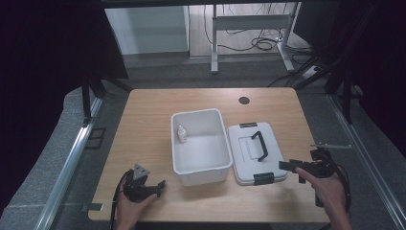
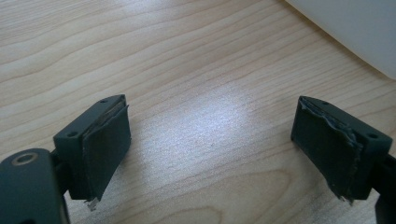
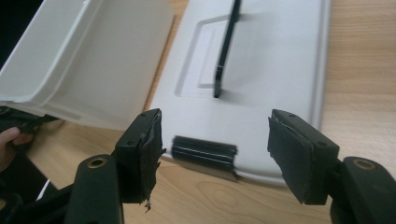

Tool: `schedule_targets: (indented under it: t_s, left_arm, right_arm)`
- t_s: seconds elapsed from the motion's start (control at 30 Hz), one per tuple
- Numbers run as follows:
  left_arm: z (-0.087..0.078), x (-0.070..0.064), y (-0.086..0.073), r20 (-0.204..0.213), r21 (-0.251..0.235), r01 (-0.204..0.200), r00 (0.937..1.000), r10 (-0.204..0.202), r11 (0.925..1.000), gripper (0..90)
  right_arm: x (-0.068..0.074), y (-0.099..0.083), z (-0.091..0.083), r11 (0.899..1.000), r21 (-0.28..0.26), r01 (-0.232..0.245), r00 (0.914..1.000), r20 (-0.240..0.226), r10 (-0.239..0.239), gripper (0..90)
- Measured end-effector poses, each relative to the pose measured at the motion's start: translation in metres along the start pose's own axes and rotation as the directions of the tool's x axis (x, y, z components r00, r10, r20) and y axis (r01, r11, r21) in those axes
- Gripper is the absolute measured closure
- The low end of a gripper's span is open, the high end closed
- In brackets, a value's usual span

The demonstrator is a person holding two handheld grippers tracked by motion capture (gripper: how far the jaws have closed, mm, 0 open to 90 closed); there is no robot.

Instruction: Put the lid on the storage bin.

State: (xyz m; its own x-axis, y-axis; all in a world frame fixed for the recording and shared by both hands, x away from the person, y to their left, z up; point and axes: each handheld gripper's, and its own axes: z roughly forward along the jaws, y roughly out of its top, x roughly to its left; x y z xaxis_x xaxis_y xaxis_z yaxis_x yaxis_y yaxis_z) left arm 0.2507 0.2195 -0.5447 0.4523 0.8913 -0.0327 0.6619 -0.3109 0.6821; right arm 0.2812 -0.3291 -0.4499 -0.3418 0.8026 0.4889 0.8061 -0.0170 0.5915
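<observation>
Table [image 1: 143,129] matt wood-grain; lid [image 3: 280,70], box [image 1: 191,165] smooth, probably plastic.

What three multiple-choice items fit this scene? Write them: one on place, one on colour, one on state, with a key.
1. Where is the small bottle?
A. inside the white bin
B. on the lid
C. on the bare table

2. What colour is the handle on the lid?
A. white
B. black
C. red

3. How is the right hand-held gripper?
A. shut on the latch
B. shut on nothing
C. open

Key: A, it stands by the bin's left wall; B, dark against the white lid; C, its jaws stand wide apart before the latch.
</observation>
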Motion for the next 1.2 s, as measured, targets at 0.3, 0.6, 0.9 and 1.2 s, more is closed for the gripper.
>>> schedule_targets:
  t_s: [0.3,0.6,0.9,1.2]
  left_arm:
    - [-0.001,0.0,-0.001,-0.005,-0.002,0.007,1.0,-0.007,1.0,12.0]
    - [-0.001,0.0,-0.001,-0.004,-0.003,0.007,1.0,-0.007,1.0,12.2]
    - [-0.001,0.0,-0.001,-0.002,-0.002,0.006,1.0,-0.006,1.0,12.3]
    - [-0.001,0.0,-0.001,-0.002,-0.001,0.005,1.0,-0.005,1.0,12.3]
  right_arm:
    - [0.03,0.039,0.007,0.993,0.099,0.059,0.9983,-0.005,-0.058,35.2]
    - [0.046,0.066,0.02,0.981,0.189,0.044,0.999,-0.002,-0.044,35.4]
    - [0.051,0.09,0.043,0.953,0.302,0.006,0.9996,0.025,-0.014,37.9]
    - [0.052,0.104,0.072,0.911,0.412,-0.01,0.9969,0.076,-0.023,41.5]
